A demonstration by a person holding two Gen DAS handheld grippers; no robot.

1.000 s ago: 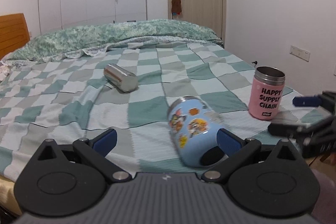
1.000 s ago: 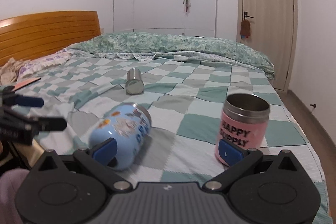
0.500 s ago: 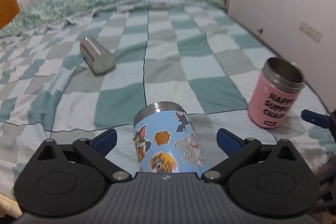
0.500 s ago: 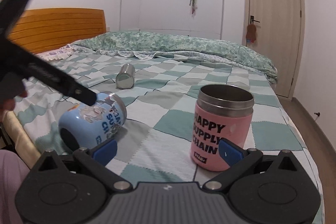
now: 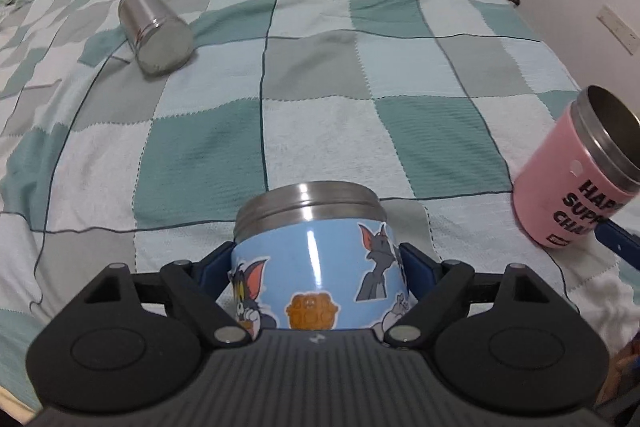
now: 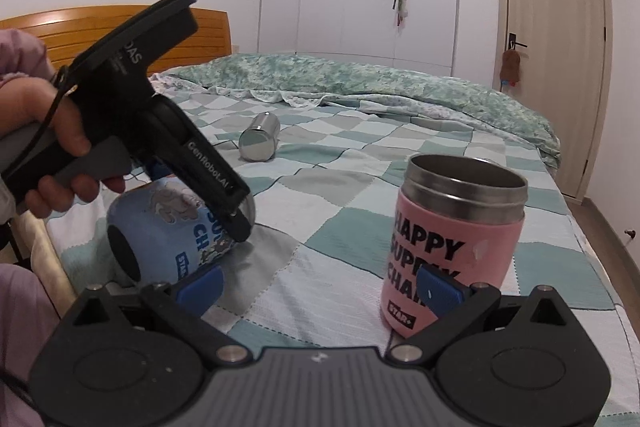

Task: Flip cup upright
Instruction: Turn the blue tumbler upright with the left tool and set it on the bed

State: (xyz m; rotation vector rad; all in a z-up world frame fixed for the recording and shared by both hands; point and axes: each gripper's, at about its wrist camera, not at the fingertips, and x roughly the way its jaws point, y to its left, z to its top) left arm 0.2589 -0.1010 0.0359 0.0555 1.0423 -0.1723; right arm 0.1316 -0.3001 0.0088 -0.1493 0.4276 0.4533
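Observation:
A blue cartoon-sticker cup (image 5: 316,267) lies on its side on the checked bedspread, steel rim pointing away from me. My left gripper (image 5: 316,269) has its blue pads on both sides of the cup body and is shut on it. In the right wrist view the same cup (image 6: 160,231) lies at the left with the left gripper's black body over it. My right gripper (image 6: 320,287) is open and empty, low over the bed in front of an upright pink cup (image 6: 452,239). A bare steel cup (image 5: 154,29) lies on its side farther back.
The pink "Happy Supply Chain" cup (image 5: 576,175) stands at the right near the bed's edge. The wall with a socket (image 5: 616,29) runs along the right. The wooden headboard (image 6: 120,23) and a rumpled green duvet (image 6: 360,83) are at the far end.
My left gripper moved down and forward over the blue cup and its jaws closed onto the cup's sides. My right gripper shifted a little closer to the pink cup.

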